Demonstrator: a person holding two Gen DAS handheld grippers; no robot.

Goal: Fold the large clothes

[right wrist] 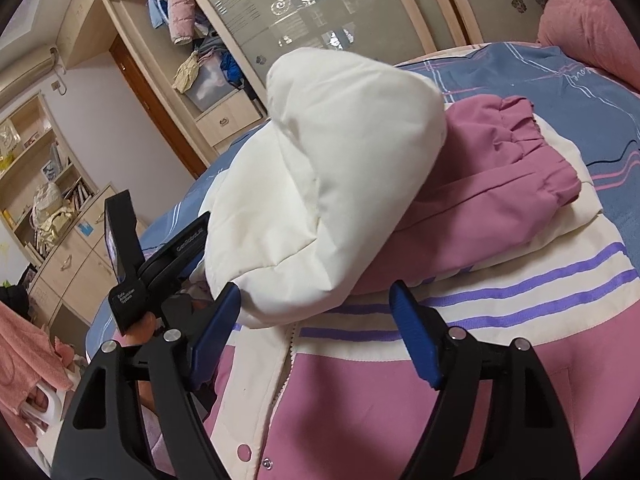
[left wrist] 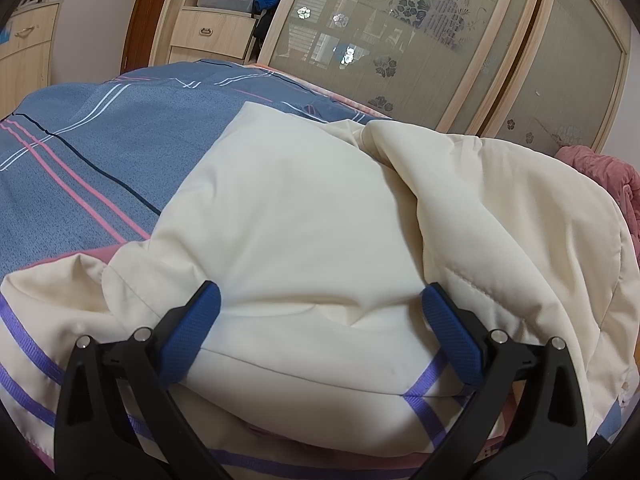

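A cream and pink padded jacket with purple stripes lies on the bed. In the left wrist view its cream hood (left wrist: 304, 216) bulges up in front of my left gripper (left wrist: 320, 304), whose jaws are wide open around the fabric, touching nothing firmly. In the right wrist view the hood (right wrist: 328, 184) is folded over the jacket's body (right wrist: 360, 400), beside a pink sleeve with a gathered cuff (right wrist: 516, 160). My right gripper (right wrist: 316, 308) is open just below the hood's edge. The left gripper's body (right wrist: 160, 264) shows at the left, at the hood.
The bed has a blue sheet with pink and white lines (left wrist: 80, 152). A wardrobe with frosted floral doors (left wrist: 420, 48) stands behind it. Wooden drawers and shelves (right wrist: 52, 208) are at the left. A pink quilt (right wrist: 588, 24) lies at the bed's far end.
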